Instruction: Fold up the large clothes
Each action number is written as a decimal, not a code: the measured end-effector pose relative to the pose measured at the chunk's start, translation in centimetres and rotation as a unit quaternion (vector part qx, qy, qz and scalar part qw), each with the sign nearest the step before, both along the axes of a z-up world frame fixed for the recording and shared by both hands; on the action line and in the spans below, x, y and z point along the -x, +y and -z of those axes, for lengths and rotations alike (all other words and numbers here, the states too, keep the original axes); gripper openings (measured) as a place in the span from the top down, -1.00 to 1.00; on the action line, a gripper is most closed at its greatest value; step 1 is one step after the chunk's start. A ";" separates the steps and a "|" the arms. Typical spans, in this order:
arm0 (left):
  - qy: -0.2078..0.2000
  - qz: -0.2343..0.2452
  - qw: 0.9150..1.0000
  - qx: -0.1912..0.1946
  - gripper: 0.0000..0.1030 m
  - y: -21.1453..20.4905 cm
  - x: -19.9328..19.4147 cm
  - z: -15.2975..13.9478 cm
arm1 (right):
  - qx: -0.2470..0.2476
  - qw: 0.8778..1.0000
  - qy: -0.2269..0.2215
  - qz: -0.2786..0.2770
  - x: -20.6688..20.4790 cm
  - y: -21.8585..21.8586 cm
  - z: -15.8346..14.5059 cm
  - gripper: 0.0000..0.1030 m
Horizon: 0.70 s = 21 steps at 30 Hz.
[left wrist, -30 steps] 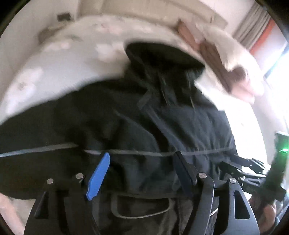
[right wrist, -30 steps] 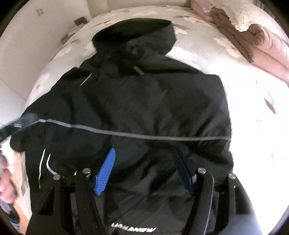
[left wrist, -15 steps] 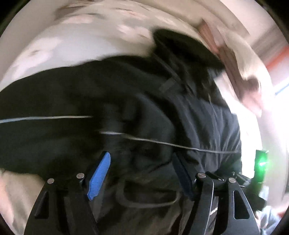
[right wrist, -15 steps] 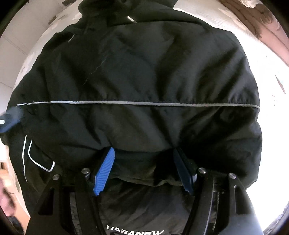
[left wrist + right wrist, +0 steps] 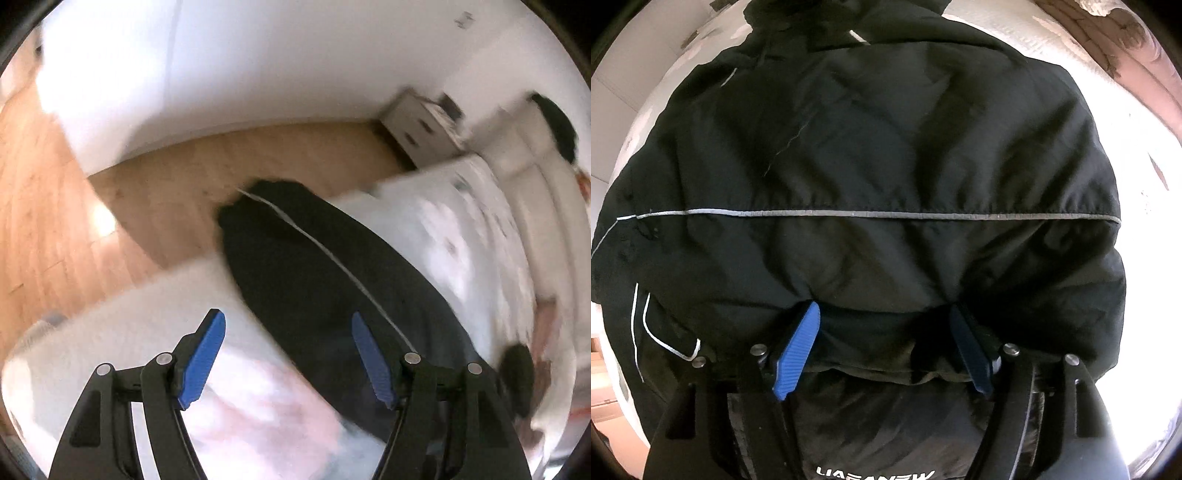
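Observation:
A large black jacket (image 5: 886, 155) with a thin grey reflective stripe lies spread on the bed and fills the right wrist view. My right gripper (image 5: 884, 341) is open, low over the jacket's near hem, its blue pads (image 5: 798, 350) resting against the fabric. In the left wrist view one black sleeve (image 5: 317, 280) with the same stripe runs across the bed to its edge. My left gripper (image 5: 288, 358) is open and empty above the sleeve and the bedsheet; the view is blurred.
The bed (image 5: 461, 229) has a white floral sheet. A wooden floor (image 5: 44, 221) and white wall lie beyond its edge, with a small grey bedside cabinet (image 5: 421, 133). A pink-brown quilt (image 5: 1123, 55) is bunched at the far right of the bed.
My left gripper has swung left, away from the jacket body, and now faces the sleeve, bed edge and floor. My right gripper has moved in closer over the jacket's hem.

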<state>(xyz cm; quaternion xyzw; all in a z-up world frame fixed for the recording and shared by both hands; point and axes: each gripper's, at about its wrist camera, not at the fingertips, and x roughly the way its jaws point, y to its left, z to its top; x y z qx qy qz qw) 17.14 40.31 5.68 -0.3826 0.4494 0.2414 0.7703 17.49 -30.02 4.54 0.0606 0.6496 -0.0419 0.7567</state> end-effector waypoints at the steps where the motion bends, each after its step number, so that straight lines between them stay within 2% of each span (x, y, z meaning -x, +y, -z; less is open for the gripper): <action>1: 0.006 -0.005 1.000 0.003 -0.41 1.3 -0.2 1.0 | 0.002 1.000 0.000 0.000 0.0 0.0 0.0 -0.47; 7: 0.015 -0.011 0.999 0.042 -0.41 5.1 -2.5 5.2 | 0.014 1.000 0.003 0.002 0.2 1.1 0.5 -0.47; 11: 0.012 0.012 0.998 0.066 -0.41 6.5 -4.7 7.4 | 0.020 1.000 0.004 0.003 0.3 1.3 0.4 -0.48; 12: 0.011 0.015 0.998 0.066 -0.27 6.6 -5.2 7.6 | 0.021 1.000 0.005 0.003 0.3 1.4 0.4 -0.48; 13: 0.001 0.023 0.998 0.065 0.18 6.4 -5.6 7.4 | 0.022 1.000 0.006 0.002 0.3 1.4 0.4 -0.47; 14: 0.002 0.030 0.998 0.055 0.29 6.0 -5.9 6.9 | 0.022 1.000 0.007 0.002 0.3 1.4 0.4 -0.48; 15: 0.004 0.035 0.999 0.039 0.50 5.7 -6.1 6.3 | 0.023 1.000 0.008 0.001 0.3 1.4 0.4 -0.48; 16: 0.004 0.044 0.999 0.007 0.58 4.6 -6.4 4.9 | 0.022 1.000 0.009 -0.001 0.2 1.4 0.4 -0.48; 17: 0.003 0.057 0.998 -0.038 0.59 3.1 -6.5 2.7 | 0.021 1.000 0.010 -0.001 0.1 1.5 0.3 -0.48; 18: 0.001 0.067 0.996 -0.065 0.60 2.2 -6.4 1.4 | 0.020 1.000 0.010 -0.002 0.1 1.5 0.3 -0.48; 19: -0.009 0.092 0.990 -0.110 0.60 -0.3 -6.4 -1.4 | 0.019 1.000 0.010 -0.003 0.0 1.4 0.3 -0.48; 21: -0.039 0.153 0.976 -0.149 0.60 -4.8 -6.4 -5.1 | 0.017 1.000 0.008 -0.006 -0.1 1.2 0.3 -0.48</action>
